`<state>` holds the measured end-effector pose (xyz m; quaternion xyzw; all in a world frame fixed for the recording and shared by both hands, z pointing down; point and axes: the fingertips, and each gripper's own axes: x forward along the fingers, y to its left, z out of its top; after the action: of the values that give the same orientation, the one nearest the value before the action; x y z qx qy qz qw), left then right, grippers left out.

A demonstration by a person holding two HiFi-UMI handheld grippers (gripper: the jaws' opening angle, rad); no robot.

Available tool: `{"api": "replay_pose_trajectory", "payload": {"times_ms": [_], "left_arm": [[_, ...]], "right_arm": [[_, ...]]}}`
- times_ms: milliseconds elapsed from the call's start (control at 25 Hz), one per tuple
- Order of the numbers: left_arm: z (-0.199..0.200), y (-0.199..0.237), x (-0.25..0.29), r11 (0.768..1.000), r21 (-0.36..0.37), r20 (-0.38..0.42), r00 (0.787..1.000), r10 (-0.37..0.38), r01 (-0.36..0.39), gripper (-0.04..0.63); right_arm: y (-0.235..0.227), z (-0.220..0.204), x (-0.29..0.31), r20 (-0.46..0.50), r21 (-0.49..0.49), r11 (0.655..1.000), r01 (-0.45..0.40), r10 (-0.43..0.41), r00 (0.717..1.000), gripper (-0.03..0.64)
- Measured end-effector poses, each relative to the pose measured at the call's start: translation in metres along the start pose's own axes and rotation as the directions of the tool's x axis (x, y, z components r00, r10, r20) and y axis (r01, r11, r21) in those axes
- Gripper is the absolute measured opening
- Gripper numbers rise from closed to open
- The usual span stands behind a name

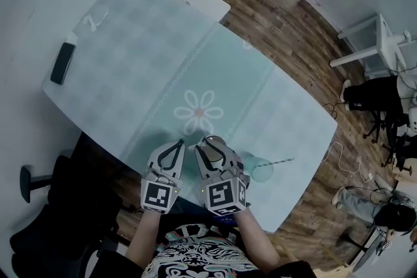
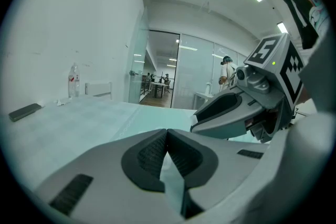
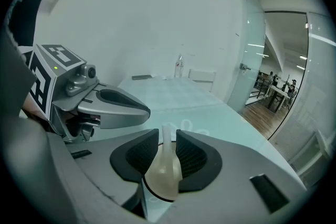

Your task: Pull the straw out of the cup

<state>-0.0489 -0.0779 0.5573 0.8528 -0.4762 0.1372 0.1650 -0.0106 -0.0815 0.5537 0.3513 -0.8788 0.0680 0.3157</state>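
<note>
Two grippers are held over the table's (image 1: 130, 62) near edge. The left gripper's (image 1: 177, 143) jaws are closed together, tips touching, with nothing between them. Just beside it, the right gripper's (image 1: 212, 139) jaws stand apart, with a pale spoon-shaped piece (image 3: 164, 168) in the gap. Right of that gripper, by the same edge, sits the clear cup (image 1: 262, 171). The thin straw (image 1: 281, 161) slants from its rim toward the right edge.

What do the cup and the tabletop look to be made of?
Tabletop: smooth, slightly glossy sheet, perhaps glass over printed cloth; pale checks and a flower show.
Cup: clear plastic or glass, can't tell which; the tabletop shows through it.
</note>
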Motion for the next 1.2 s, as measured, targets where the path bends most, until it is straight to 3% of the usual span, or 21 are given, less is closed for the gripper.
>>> {"api": "replay_pose_trajectory", "payload": {"times_ms": [520,760,1200], "left_arm": [[0.004,0.003,0.001,1.0,0.022,0.027,1.0,-0.011,0.011,-0.002],[0.007,0.001,-0.002,0.999,0.037,0.036,0.999,-0.015,0.013,-0.002],[0.016,-0.02,-0.011,0.994,0.097,0.034,0.998,-0.057,0.054,-0.002]], "right_arm": [[-0.005,0.006,-0.002,0.028,0.031,0.999,0.029,-0.03,0.999,0.06],[-0.019,0.014,-0.013,0.101,0.203,0.979,0.032,-0.053,0.993,0.06],[-0.036,0.014,-0.047,0.18,0.317,0.946,0.074,-0.137,0.974,0.06]]}}
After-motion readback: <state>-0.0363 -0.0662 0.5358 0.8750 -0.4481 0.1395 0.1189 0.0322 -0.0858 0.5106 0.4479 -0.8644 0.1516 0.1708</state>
